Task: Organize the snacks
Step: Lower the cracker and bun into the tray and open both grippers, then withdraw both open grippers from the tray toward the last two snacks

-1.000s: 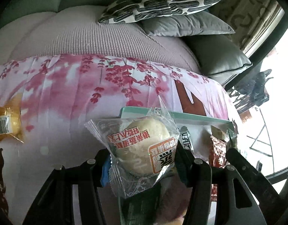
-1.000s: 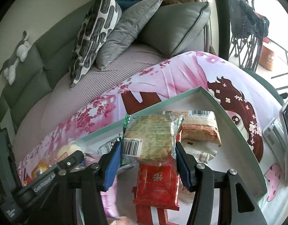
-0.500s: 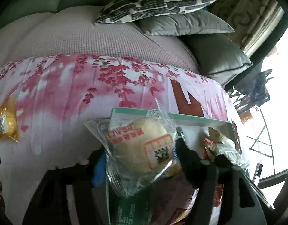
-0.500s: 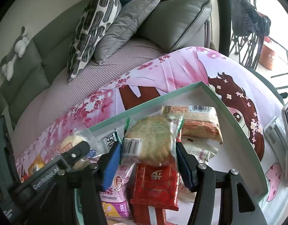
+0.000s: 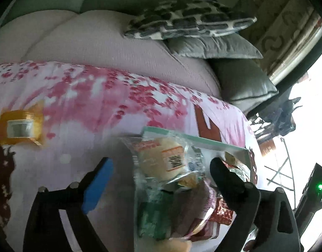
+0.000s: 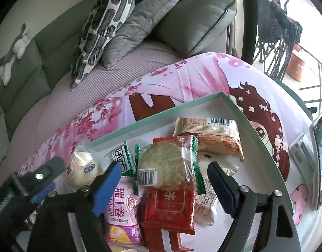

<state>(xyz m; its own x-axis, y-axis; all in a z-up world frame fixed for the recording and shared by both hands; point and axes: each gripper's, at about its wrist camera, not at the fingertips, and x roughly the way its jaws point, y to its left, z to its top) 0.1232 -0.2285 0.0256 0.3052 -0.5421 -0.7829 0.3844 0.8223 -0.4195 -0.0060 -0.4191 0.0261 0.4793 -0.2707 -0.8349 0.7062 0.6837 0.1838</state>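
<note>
Snacks are gathering in a mint-edged tray (image 5: 219, 143) that sits on a cherry-blossom cloth (image 5: 81, 96) in front of a sofa. From the left wrist view, the left claw (image 5: 161, 166) has just been opening: its blue pad and black finger stand apart, and the wrapped bun (image 5: 161, 157) between them is no longer pinched, sagging over the tray's near corner onto the packets below. That looks like a release, so the bun joins the pile. One yellow packet (image 5: 20, 126) lies alone on the cloth, well apart from the tray, probably yet to be collected.

From the right wrist view, the right claw (image 6: 164, 174) has also just been opening; its pads stand clear on either side of the rice cracker (image 6: 166, 166), which rests on a red packet (image 6: 168, 205) inside the tray (image 6: 161, 113). A pink roll packet (image 6: 122, 208) and a tan biscuit packet (image 6: 211, 136) lie just beside it.
</note>
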